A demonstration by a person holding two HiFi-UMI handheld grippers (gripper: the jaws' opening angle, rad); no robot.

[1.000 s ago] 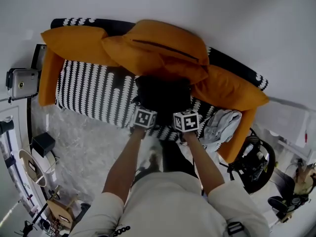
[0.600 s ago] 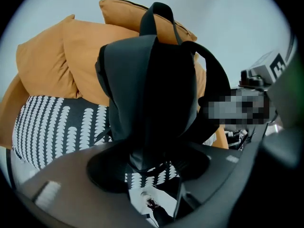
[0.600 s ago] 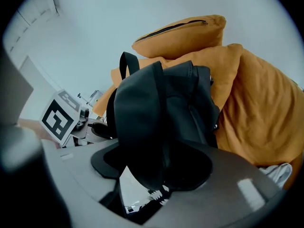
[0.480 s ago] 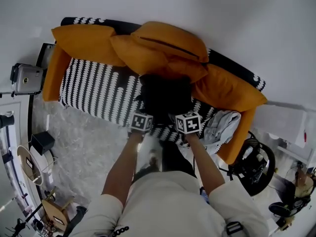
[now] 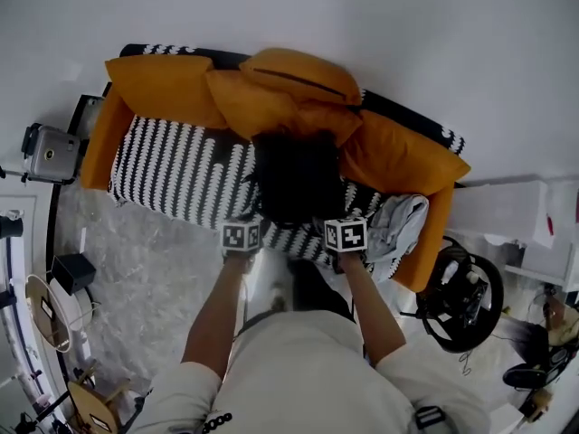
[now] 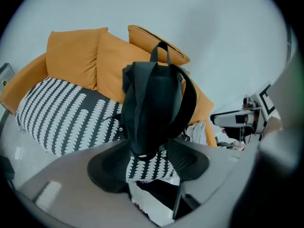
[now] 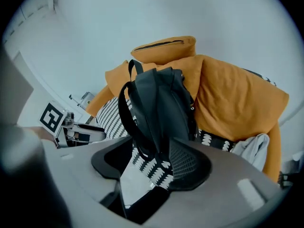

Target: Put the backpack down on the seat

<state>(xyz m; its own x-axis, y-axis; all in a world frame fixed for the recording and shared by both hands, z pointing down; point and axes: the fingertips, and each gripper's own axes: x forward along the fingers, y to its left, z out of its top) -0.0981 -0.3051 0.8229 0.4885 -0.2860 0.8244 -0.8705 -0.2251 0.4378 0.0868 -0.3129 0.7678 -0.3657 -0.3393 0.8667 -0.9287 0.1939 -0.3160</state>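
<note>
The black backpack [image 5: 297,174] stands upright on the sofa's black-and-white seat [image 5: 181,174], leaning on the orange back cushions [image 5: 271,89]. Its straps face me in the left gripper view [image 6: 152,108] and the right gripper view [image 7: 159,113]. My left gripper [image 5: 242,233] hovers at the seat's front edge, just left of the pack. My right gripper [image 5: 345,233] hovers at that edge to the pack's right. Both stand wide with jaws closing slightly. Only seat fabric shows between the left gripper's pads [image 6: 148,163] and the right gripper's pads [image 7: 149,167]; neither touches the backpack.
A grey-white cloth [image 5: 393,224] lies on the seat's right end. Orange armrests close off both ends of the sofa. A black round device [image 5: 461,292] sits on the floor at the right, a silver box [image 5: 50,152] at the left, and a white shelf [image 5: 516,215] to the right.
Both grippers have drawn back from the backpack toward me, off its lower part to the seat's front edge. The backpack stays standing on the seat.
</note>
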